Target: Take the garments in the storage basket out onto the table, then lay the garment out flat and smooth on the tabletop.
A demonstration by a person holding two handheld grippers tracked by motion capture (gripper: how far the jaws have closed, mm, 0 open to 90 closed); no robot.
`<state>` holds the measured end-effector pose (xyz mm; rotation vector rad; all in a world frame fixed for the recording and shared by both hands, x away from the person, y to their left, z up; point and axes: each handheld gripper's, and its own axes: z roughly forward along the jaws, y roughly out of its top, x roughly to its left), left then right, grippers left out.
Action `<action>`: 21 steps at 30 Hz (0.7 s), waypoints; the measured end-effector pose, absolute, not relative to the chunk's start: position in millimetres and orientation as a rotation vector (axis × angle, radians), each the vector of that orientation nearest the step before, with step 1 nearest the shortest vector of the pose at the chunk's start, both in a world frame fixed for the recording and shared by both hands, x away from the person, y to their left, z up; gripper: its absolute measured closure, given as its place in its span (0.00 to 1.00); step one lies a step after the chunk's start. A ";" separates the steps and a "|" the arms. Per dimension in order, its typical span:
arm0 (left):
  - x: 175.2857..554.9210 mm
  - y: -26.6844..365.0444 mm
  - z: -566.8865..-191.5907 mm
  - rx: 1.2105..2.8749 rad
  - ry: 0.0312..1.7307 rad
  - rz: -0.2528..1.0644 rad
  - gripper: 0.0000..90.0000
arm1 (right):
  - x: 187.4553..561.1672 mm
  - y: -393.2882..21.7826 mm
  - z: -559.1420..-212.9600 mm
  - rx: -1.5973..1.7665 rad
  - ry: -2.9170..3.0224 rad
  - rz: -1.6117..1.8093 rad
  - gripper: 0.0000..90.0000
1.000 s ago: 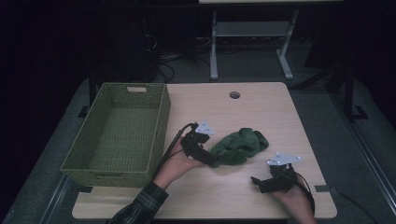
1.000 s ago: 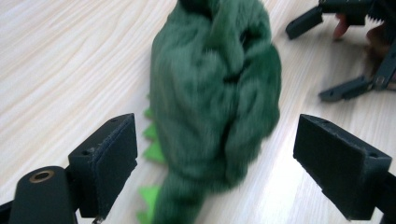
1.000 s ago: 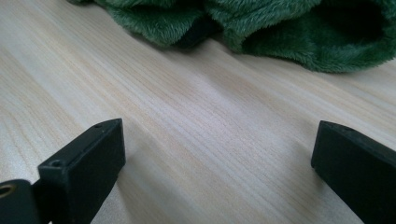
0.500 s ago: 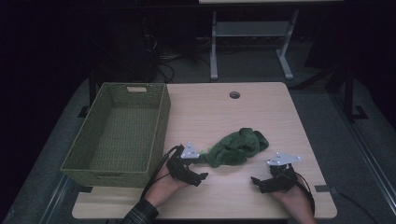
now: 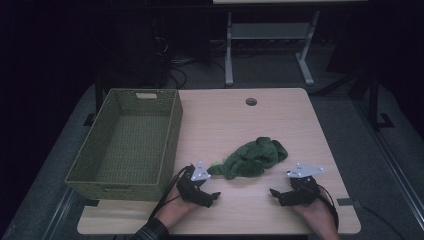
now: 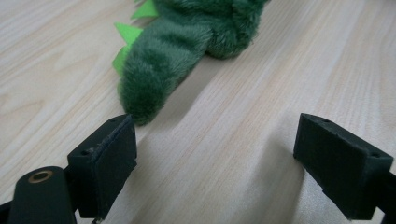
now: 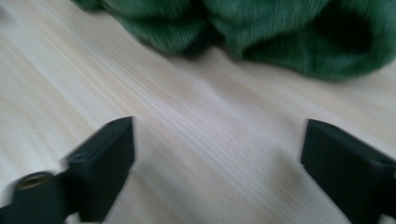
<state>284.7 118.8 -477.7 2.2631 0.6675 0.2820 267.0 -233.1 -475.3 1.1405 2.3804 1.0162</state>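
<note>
Since the earlier frames the left gripper (image 5: 214, 196) has drawn back from the green plush toy (image 5: 252, 158) toward the lower edge of the high view and now rests low on the table (image 5: 280, 120), while the right gripper (image 5: 273, 192) has kept its place at lower right, its jaws having just closed a little with nothing between them.

At the left of the high view stands the woven basket (image 5: 172, 135), empty. Just right of its near corner sits the left gripper, jaws wide and empty. In the left gripper view the toy's tail (image 6: 149, 88) lies in the upper left of the frame, its tip almost at the left jaw and outside the gap. The toy itself lies crumpled at the middle of the table, between the two grippers and a little beyond them. At lower right the right gripper is also spread wide and holds nothing; the toy's body (image 7: 289, 32) fills the top of its own view.

To grasp well, the left gripper should likely shift so the tail lies squarely between the pads before closing, biting the thick plush rather than the thin spikes (image 6: 130, 32).
</note>
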 end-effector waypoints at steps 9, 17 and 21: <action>284.3 120.0 -477.9 2.260 0.667 0.280 0.14 | 272.2 -227.0 -449.5 1.037 2.434 1.129 0.37; 284.2 119.8 -478.0 2.257 0.670 0.279 0.14 | 291.3 -208.8 -435.2 0.934 2.519 1.193 0.50; 284.3 119.8 -478.0 2.257 0.669 0.279 0.14 | 303.3 -201.2 -433.7 0.901 2.523 1.212 0.54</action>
